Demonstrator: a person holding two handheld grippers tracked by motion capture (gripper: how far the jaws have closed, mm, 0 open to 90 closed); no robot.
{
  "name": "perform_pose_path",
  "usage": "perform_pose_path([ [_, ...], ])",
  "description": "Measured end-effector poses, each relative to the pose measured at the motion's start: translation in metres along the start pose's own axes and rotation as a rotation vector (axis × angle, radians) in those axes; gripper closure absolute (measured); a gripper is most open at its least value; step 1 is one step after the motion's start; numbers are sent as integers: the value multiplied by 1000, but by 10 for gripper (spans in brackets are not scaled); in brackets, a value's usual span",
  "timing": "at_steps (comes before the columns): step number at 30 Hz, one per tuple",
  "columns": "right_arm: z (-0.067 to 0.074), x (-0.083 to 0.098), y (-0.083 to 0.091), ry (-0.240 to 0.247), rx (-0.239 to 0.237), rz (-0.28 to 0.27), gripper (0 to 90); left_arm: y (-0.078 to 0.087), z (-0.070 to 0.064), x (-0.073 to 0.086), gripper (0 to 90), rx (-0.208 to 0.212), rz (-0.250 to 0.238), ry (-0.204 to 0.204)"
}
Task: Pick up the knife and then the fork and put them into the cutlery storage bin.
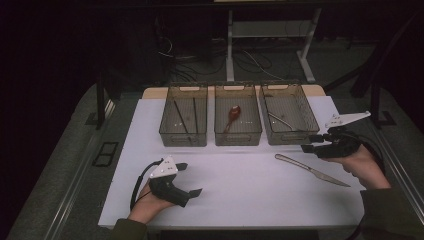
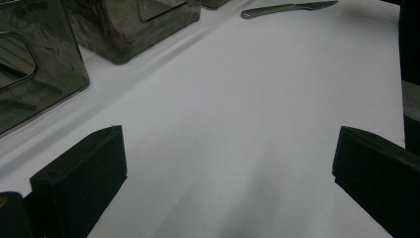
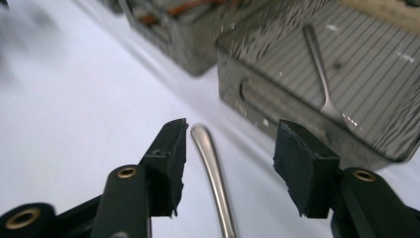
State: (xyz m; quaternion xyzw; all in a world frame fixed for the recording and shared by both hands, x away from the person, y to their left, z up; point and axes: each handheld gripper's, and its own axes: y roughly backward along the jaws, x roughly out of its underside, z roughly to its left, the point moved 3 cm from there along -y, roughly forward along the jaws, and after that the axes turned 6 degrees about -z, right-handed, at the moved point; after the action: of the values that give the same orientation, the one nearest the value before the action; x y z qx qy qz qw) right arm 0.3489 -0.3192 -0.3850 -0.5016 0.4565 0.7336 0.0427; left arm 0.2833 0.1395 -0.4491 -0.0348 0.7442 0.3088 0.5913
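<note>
A metal knife [image 1: 310, 170] lies flat on the white table mat [image 1: 240, 190] at the right, its handle pointing toward the bins. My right gripper [image 1: 309, 142] hovers over the handle end, just in front of the right bin [image 1: 290, 115]. In the right gripper view its jaws [image 3: 230, 148] stand open on either side of the knife handle [image 3: 210, 168], and the pads do not touch it. My left gripper [image 1: 190, 179] rests low at the front left, open, with nothing between its jaws [image 2: 228, 163]. The knife [image 2: 287, 7] shows far off in the left gripper view.
Three clear bins stand in a row at the back. The left bin [image 1: 183, 135] holds dark chopsticks [image 1: 181, 117], the middle bin [image 1: 238, 136] a red spoon [image 1: 233, 114], and the right bin a metal utensil [image 3: 319, 64]. Dark floor and cables lie beyond the table.
</note>
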Motion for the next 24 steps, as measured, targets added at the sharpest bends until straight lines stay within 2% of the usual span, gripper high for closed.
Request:
perform_pose_path([
  [15, 0, 20, -14, 113, 34, 281, 552, 0, 0, 0, 0, -2, 5, -3],
  [19, 1, 26, -23, 143, 27, 372, 607, -1, 0, 1, 0, 1, 7, -4],
  [24, 4, 28, -33, 172, -10, 452, 668, -1, 0, 1, 0, 3, 9, -5],
])
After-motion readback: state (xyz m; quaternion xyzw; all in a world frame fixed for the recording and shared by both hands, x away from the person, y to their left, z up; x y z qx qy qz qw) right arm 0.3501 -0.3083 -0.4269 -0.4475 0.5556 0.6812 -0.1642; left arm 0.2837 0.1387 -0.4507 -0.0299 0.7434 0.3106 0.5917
